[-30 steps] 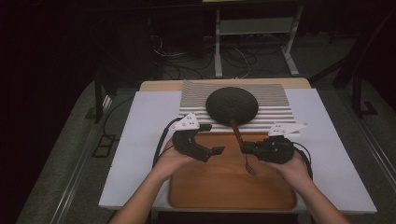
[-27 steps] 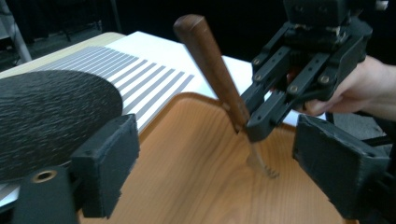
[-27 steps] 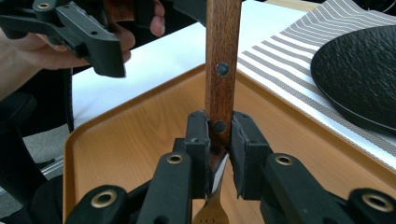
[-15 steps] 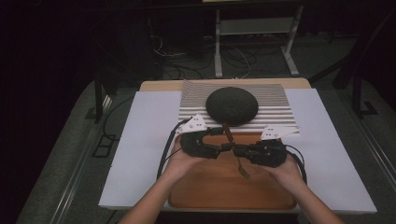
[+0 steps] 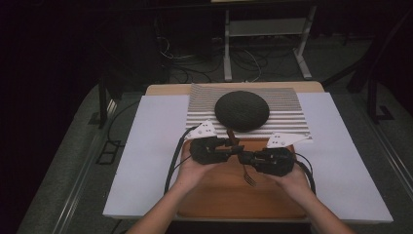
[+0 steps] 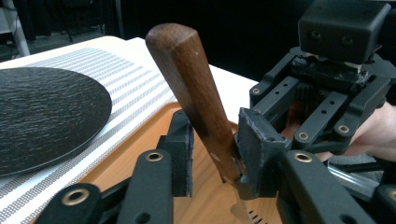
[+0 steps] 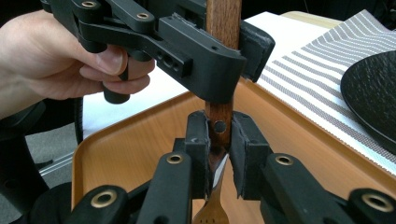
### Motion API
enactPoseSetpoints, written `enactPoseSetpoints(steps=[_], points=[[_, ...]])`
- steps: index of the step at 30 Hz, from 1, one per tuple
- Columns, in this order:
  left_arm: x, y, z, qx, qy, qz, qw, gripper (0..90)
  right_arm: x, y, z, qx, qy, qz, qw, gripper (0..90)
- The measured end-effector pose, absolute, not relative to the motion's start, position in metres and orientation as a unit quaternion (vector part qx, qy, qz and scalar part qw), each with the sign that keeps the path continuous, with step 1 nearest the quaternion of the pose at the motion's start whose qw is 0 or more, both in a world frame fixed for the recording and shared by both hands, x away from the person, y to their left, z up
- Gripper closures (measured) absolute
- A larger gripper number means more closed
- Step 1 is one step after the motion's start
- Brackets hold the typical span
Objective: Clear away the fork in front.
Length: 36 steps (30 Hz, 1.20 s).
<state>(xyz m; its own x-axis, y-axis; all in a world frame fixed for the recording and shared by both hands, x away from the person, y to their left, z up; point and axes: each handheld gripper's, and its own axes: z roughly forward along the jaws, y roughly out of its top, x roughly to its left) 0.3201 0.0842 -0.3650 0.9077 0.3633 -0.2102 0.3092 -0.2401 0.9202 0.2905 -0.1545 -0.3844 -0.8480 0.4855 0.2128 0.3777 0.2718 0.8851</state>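
Dim room, white-covered table (image 5: 146,161). Right gripper (image 7: 219,140) clamped the fork (image 7: 223,60) low on its wooden handle above the tray (image 5: 214,195); left gripper (image 6: 212,158) bracketed the handle, unclamped. Likely handover; left must close first.

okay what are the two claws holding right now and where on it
A fork. The right claw pinches the lower end of its wooden handle, by the metal neck. The left claw's jaws straddle the handle higher up; a firm grip cannot be told.

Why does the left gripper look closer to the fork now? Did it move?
Yes. Against the still black plate, the left gripper slid rightward over the tray, meeting the fork in the right gripper.
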Motion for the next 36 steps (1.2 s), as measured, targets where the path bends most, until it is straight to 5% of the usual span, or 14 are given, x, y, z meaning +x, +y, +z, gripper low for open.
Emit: enactPoseSetpoints(steps=[16,17,22,25,36], points=[[0.322,0.09,-0.361,0.773,0.211,-0.011,0.598,76.1,0.288,-0.145,-0.381,0.263,0.793,0.544,0.071,75.1],[0.322,0.092,-0.36,0.773,0.208,-0.01,0.599,76.1,0.288,-0.146,-0.381,0.26,0.791,0.549,0.072,65.2],[0.324,0.096,-0.359,0.771,0.207,-0.012,0.602,76.3,0.291,-0.149,-0.384,0.266,0.789,0.55,0.07,48.7],[0.326,0.1,-0.359,0.773,0.204,-0.012,0.601,76.4,0.294,-0.156,-0.388,0.281,0.788,0.543,0.071,30.0],[0.332,0.132,-0.357,0.782,0.197,-0.011,0.591,76.3,0.291,-0.201,-0.404,0.334,0.789,0.505,0.104,13.0]])
